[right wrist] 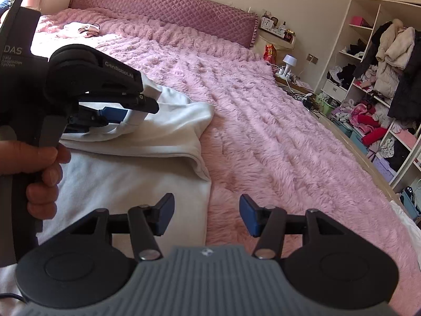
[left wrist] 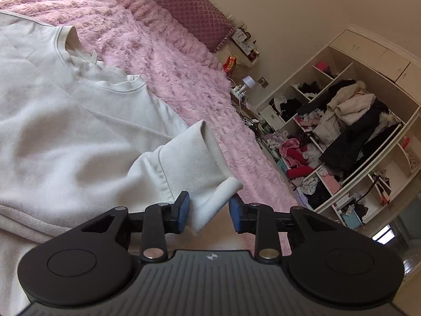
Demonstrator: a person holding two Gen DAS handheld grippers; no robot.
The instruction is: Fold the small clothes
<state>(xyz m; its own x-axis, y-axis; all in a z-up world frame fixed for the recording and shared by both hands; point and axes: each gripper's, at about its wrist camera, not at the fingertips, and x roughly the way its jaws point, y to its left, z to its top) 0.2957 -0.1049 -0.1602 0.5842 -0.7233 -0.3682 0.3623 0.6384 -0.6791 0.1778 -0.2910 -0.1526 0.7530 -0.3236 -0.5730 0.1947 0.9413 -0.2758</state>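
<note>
Your white sweatshirt (left wrist: 65, 131) lies flat on the pink fluffy bedspread (left wrist: 171, 60), neckline toward the quilted headboard (right wrist: 163, 8). One sleeve is folded in across the body; its ribbed cuff (left wrist: 200, 163) hangs between the blue pads of your left tongs (left wrist: 209, 214). Those pads stand narrowly apart, the left pad close against the cuff and the right pad clear of it, so no firm pinch shows. Your right tongs (right wrist: 208, 216) stand wide with nothing between them, over the sweatshirt's edge where it meets the bedspread. Your hand (right wrist: 39, 173) grips the left handle. Cluttered shelves (right wrist: 381, 92) stand beyond the bed.
</note>
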